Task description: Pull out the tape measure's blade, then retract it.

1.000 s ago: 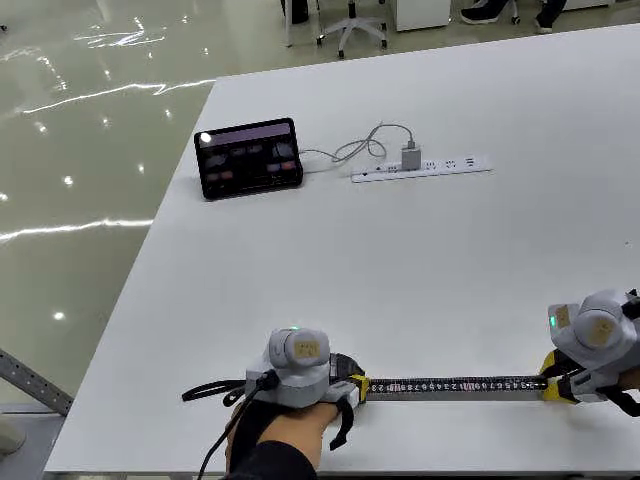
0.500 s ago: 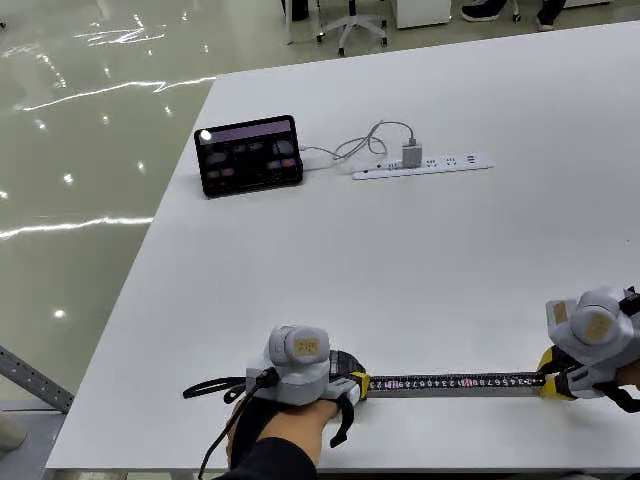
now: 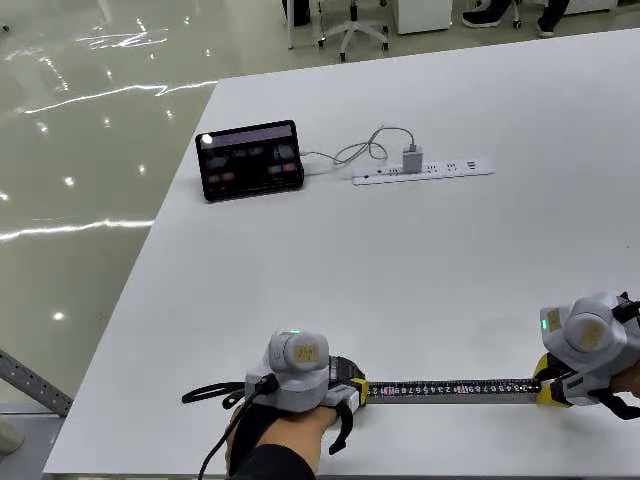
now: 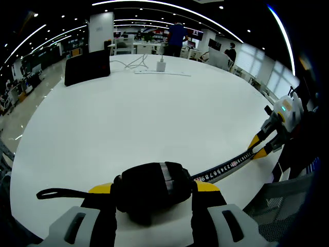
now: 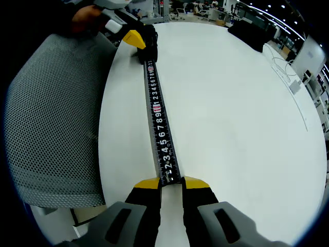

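- the right gripper [image 5: 169,186] is closed to a narrow pinch on the tip of the blade [image 5: 158,123].
- the left gripper [image 4: 154,189] is clamped around the black tape measure case [image 4: 150,198], which is pressed down on the white table [image 3: 420,280].
- the blade is laid flat on the table. its long axis runs straight out from the case to the right jaws, which are held well apart from the case.
- for retraction, the tip would likely have to be fed back along that same line toward the case — so the right gripper is judged the one to travel.
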